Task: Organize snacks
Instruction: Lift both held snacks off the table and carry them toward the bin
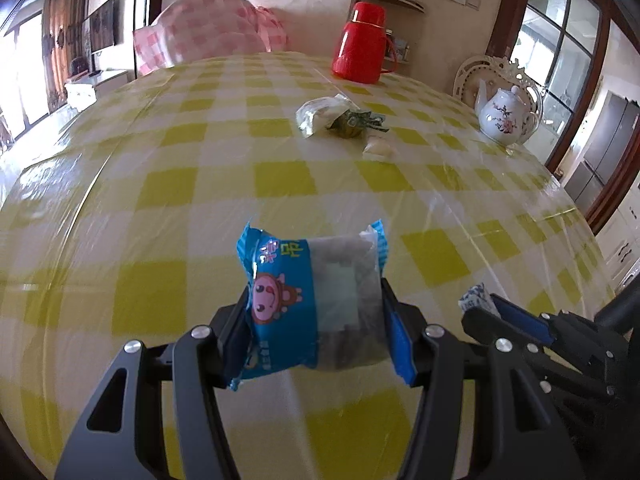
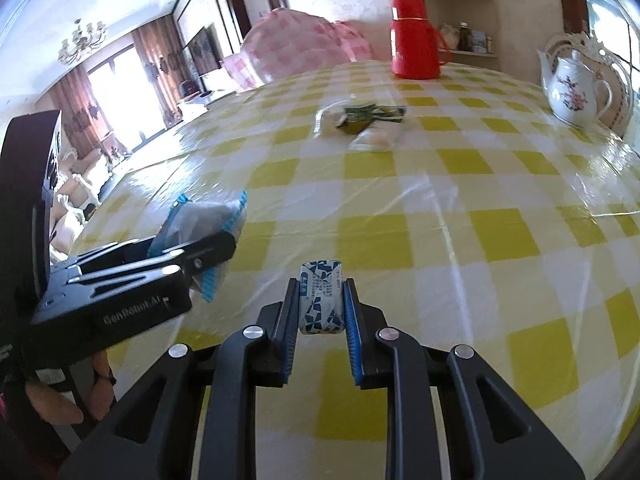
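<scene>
Left gripper: fingers clamped on blue cartoon packet, lower centre of left wrist view, held above the counter.
Packet handling: light, soft, crinkly; probably crushable, so best held across the padded middle, not the crimped ends.
Packet axis: long axis across the frame.
Right gripper: fingers pinching blue-patterned candy, lower centre of right wrist view.
Candy handling: small, seemingly firm; long axis pointing away along the fingers.
Snack pile: upper centre, well apart.
</scene>
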The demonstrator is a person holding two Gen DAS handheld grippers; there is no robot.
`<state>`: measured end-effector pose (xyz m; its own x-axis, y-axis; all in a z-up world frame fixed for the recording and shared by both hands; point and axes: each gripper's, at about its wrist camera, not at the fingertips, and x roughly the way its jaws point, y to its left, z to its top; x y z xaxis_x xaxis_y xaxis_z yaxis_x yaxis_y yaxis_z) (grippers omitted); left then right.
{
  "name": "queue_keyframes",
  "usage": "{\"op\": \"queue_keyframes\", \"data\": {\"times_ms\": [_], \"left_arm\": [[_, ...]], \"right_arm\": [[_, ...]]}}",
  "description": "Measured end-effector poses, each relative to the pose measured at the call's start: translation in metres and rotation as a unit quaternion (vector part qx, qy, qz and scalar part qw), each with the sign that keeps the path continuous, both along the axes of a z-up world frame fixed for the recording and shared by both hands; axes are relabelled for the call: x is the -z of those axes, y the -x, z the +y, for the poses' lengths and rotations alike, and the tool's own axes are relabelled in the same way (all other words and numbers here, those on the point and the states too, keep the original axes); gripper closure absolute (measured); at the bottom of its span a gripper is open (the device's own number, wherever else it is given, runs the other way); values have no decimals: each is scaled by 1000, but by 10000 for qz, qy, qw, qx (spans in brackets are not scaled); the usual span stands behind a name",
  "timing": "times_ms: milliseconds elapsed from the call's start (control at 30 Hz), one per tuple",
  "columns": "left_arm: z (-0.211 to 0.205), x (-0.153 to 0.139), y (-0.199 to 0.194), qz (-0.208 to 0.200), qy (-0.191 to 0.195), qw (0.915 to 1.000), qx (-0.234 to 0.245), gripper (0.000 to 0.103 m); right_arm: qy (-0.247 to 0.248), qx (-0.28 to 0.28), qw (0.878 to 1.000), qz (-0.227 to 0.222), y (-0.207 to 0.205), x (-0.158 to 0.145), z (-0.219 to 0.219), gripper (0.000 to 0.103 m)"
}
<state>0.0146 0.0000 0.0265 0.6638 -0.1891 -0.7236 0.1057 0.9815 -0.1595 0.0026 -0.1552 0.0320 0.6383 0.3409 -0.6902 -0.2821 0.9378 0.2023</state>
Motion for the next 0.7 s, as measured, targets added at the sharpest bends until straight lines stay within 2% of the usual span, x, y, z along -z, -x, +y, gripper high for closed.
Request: {"op": "queue_keyframes", "data": {"times_ms": [400,700], "left_arm": [[32,-6,52,-201,-34,9996,-191,45],[54,-22,92,-407,-224,9986,-252,45]], "right_arm": [[162,-187,9996,-102,34,-3,32,82],[120,-428,9989,-113,53,-7,57,82]]}}
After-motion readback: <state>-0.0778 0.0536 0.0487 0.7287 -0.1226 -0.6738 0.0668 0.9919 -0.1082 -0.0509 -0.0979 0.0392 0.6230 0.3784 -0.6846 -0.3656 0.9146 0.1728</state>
